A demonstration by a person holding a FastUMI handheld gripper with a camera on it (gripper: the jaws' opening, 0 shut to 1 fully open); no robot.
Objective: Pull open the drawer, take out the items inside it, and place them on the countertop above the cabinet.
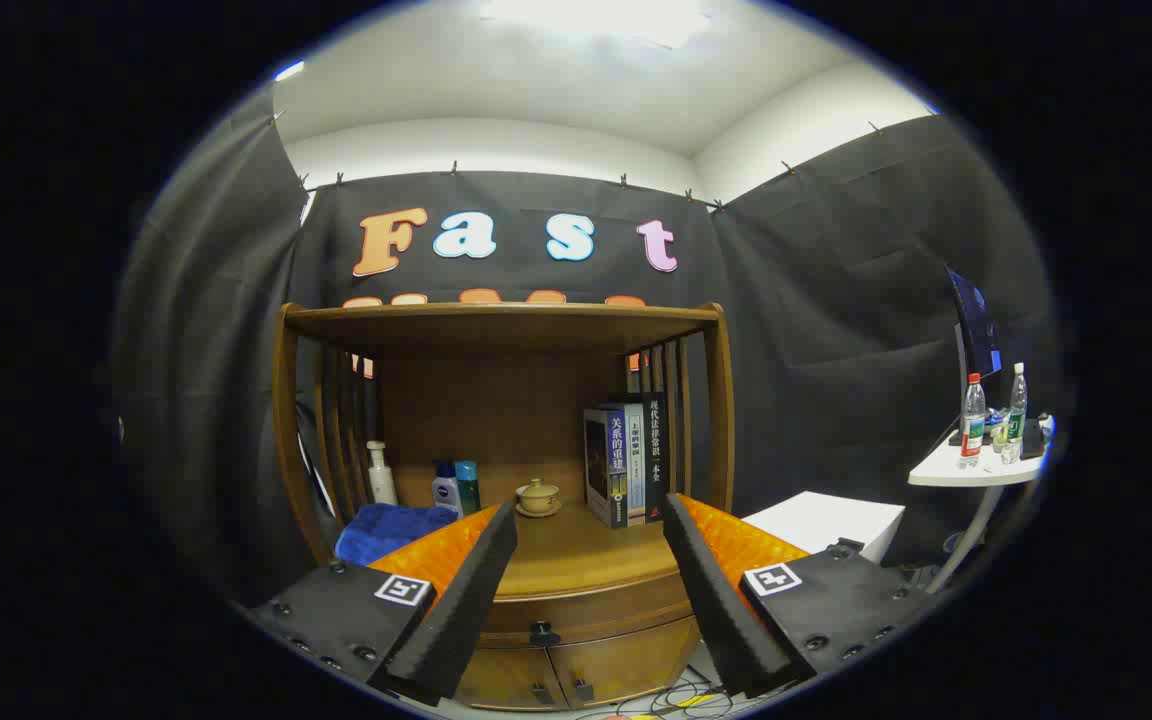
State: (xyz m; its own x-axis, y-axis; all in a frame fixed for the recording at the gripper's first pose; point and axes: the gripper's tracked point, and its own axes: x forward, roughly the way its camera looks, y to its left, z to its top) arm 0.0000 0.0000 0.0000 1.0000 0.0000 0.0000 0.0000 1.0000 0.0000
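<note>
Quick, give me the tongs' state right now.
Tongs: open, holding nothing, fingers spread in the air in front of the cabinet, with the closed drawer's knob low between them.

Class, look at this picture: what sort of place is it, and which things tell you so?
Probably a staged booth made to look like a home corner: black cloth walls hang behind a wooden cabinet holding books, bottles and a teacup. The open hand-held gripper hovers before its closed drawer.

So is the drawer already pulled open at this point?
No, the drawer sits flush in the cabinet front, its knob untouched, with the gripper open and short of it.
</note>
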